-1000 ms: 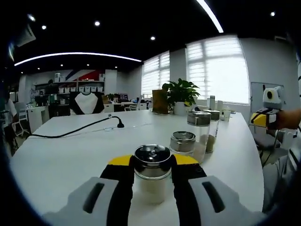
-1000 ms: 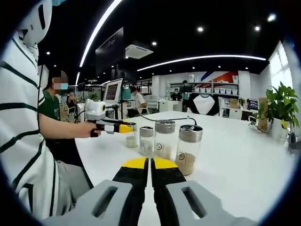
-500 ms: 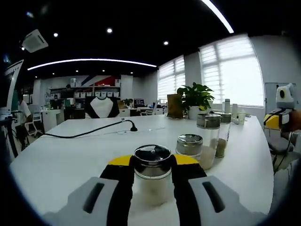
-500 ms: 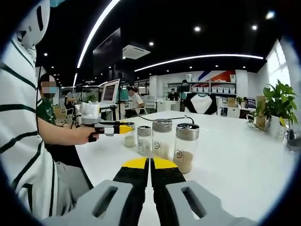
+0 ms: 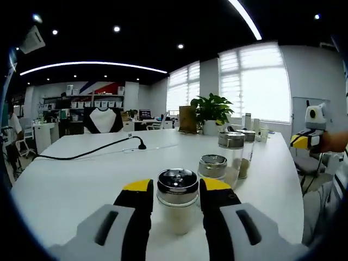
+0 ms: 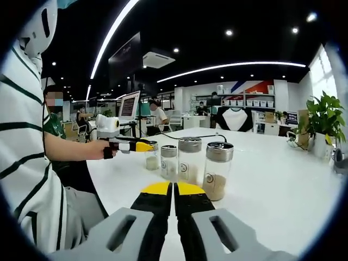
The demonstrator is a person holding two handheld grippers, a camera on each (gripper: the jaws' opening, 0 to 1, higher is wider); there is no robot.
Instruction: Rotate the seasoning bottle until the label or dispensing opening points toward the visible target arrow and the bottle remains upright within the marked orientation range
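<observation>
The white table (image 5: pixel 65 179) carries everything: a black cable (image 5: pixel 87 152) trails across its far side, a potted plant (image 5: pixel 211 111) stands at the far edge near the windows, and a row of four seasoning jars runs along your working side.

In the right gripper view the row reads tall jar (image 6: pixel 216 169) nearest, then a second tall jar (image 6: pixel 190 159), a shorter jar (image 6: pixel 169 161), and the small bottle (image 6: pixel 151 155) at the far end. They stand upright and close together, which leaves you room to approach only the end one from the open side.

Your left gripper (image 5: pixel 176 193) sits around that small bottle (image 5: pixel 177 202), one yellow-tipped jaw on each side of the glass just below the metal lid. The jaws look set at bottle width; firm contact I cannot confirm, since slim gaps may show beside the lid. The low, level hold suits turning it while it stays upright.

Your right gripper (image 6: pixel 174 193) is held back off the table edge with its jaws pressed together and nothing between them, likely kept clear.

No target arrow or label is legible here, so orientation progress cannot be judged
</observation>
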